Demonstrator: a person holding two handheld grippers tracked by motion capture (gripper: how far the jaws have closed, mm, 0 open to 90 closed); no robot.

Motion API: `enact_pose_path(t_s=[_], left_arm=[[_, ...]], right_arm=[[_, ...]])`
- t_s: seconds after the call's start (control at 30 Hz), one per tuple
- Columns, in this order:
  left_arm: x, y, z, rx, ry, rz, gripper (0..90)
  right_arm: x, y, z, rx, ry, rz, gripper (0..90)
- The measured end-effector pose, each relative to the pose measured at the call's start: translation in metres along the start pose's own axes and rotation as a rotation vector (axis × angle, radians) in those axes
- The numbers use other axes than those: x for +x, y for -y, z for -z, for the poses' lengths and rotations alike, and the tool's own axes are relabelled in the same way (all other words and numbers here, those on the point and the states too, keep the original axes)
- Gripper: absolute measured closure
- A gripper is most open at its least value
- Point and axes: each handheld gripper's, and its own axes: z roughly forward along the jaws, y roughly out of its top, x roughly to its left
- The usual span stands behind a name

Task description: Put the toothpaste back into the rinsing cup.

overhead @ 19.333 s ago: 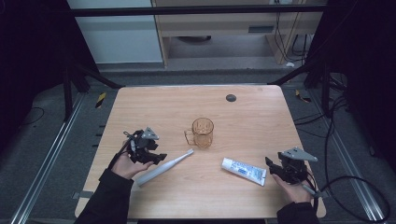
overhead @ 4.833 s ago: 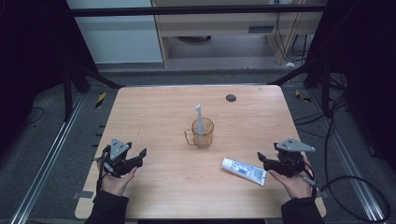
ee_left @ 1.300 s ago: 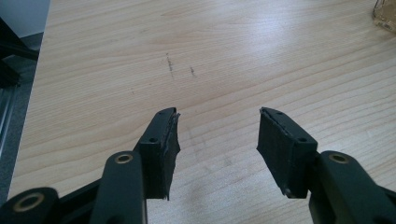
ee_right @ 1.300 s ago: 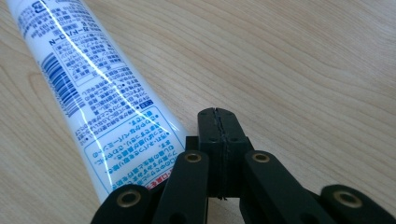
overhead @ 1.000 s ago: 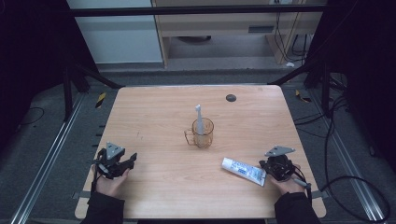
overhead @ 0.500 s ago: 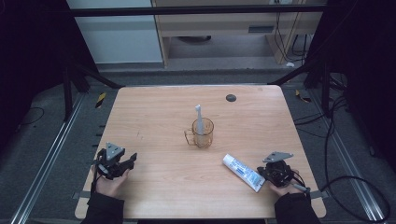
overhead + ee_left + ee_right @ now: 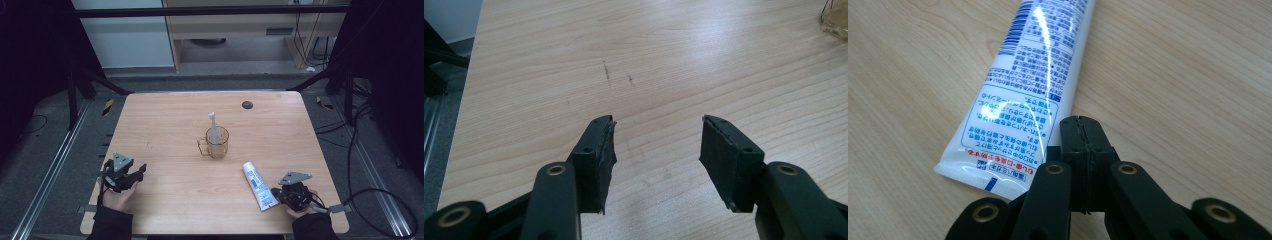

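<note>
The right gripper (image 7: 281, 195) sits low at the near right corner of the table (image 7: 165, 115), with a hand (image 7: 305, 212) behind it. Its two black jaws are pressed tight together with nothing between them, as the right gripper view shows. The tube (image 7: 259, 185) lies flat on the wood just beside this gripper. It is white with blue print on it. Its flat crimped end is the end close to the gripper, and its other end points up the table toward the cup (image 7: 217, 143). In the right gripper view the tube (image 7: 1023, 90) lies a little to the left of the shut jaws, and the jaws look as if they are right at its edge near the flat end, but I cannot tell if they touch it. The cup is see-through and amber, with a handle, and it stands near the middle of the table. A brush (image 7: 213, 127) stands up inside it, leaning a little, with its head on top. The left gripper (image 7: 131, 174) is at the near left side of the table, well apart from the cup and the tube. Its jaws are wide apart and hold nothing; there is just bare wood between them. A small dark dot (image 7: 247, 104) sits on the far side of the table.
</note>
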Motion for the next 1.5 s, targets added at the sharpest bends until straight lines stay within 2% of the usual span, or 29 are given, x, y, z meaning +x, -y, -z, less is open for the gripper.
enact_pose_path(t_s=[0.3, 0.8, 1.5], left_arm=[[0.000, 0.000, 0.000, 0.002, -0.002, -0.003, 46.7], [0.000, 0.000, 0.000, 0.000, -0.003, -0.003, 46.3], [-0.001, 0.000, -0.001, -0.001, -0.002, -0.003, 45.3]], right_arm=[[0.010, 0.000, 0.001, -0.037, -0.047, 0.003, 90.0], [0.026, -0.006, -0.007, -0.051, -0.117, 0.009, 90.0], [0.044, -0.031, -0.028, -0.063, -0.154, 0.050, 90.0]])
